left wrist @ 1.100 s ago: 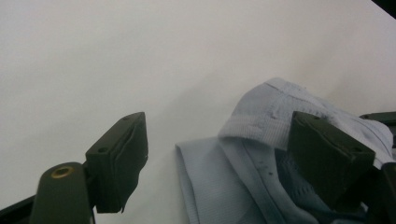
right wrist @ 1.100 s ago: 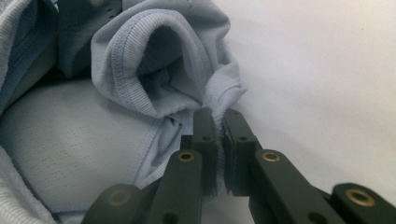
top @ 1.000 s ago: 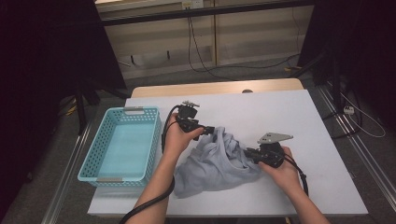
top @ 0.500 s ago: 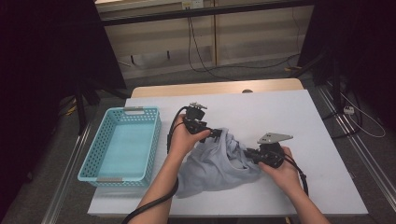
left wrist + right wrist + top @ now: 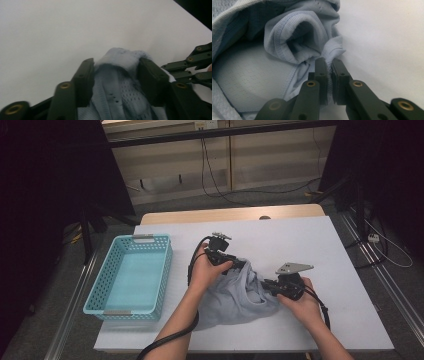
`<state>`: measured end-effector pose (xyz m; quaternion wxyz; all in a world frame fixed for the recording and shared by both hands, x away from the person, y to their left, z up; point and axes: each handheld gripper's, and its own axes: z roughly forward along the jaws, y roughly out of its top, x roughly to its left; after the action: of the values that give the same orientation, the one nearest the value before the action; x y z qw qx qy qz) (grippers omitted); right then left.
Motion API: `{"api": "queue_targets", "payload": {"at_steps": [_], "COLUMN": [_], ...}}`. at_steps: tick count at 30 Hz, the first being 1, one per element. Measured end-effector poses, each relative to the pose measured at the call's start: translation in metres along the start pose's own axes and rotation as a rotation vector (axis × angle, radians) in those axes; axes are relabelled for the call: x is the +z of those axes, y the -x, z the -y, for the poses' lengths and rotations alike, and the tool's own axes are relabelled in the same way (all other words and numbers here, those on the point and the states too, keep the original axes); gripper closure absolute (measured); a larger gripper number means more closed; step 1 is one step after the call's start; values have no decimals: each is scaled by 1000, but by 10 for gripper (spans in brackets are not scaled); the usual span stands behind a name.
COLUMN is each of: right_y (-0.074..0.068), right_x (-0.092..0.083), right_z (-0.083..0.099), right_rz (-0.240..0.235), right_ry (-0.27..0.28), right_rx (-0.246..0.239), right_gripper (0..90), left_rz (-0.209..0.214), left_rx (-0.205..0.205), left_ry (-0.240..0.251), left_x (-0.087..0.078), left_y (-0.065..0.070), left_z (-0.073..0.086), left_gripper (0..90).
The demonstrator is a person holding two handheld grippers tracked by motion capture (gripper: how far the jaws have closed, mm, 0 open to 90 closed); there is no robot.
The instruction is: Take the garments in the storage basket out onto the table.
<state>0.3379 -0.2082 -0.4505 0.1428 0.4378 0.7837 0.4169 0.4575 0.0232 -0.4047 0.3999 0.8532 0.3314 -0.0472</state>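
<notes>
A light blue shirt (image 5: 235, 297) lies crumpled on the white table (image 5: 325, 250), between the two hands. My left gripper (image 5: 240, 265) is at the shirt's upper left edge. Its jaws have just been closing, and in the left gripper view (image 5: 116, 72) a bunched fold of the shirt (image 5: 118, 56) fills the gap and touches both pads. My right gripper (image 5: 266, 284) holds the shirt's right side. In the right gripper view (image 5: 330, 67) the jaws stand nearly together on a thin hem, below a rolled sleeve opening of the shirt (image 5: 294, 42).
A turquoise plastic basket (image 5: 94, 292) stands at the table's left, with nothing in it. Bare white tabletop extends behind and to the right of the shirt. Black cables trail from both grippers towards the near edge.
My left hand has moved right, onto the shirt's edge, and its jaws have narrowed around a fold of cloth. The right hand has stayed where it was.
</notes>
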Motion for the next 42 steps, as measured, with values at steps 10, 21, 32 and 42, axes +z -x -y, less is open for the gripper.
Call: {"api": "queue_targets", "payload": {"at_steps": [10,21,32,42], "right_y": [-1,7,6,3], "right_x": [-1,-5,-7,-7], "right_z": [0,3,3,2], "right_rz": [3,24,24,15], "right_ry": [-3,-5,3,6], "right_rx": [-5,5,11,8], "right_gripper": [853,854,854,854], "left_rz": [17,35,2,-20], "left_rx": [-27,39,107,120], "left_ry": [-23,-9,-10,-27], "left_x": [-9,-37,-36,-26], "left_y": [6,17,32,32], "left_z": [1,26,63,73], "left_gripper": [844,869,882,879]}}
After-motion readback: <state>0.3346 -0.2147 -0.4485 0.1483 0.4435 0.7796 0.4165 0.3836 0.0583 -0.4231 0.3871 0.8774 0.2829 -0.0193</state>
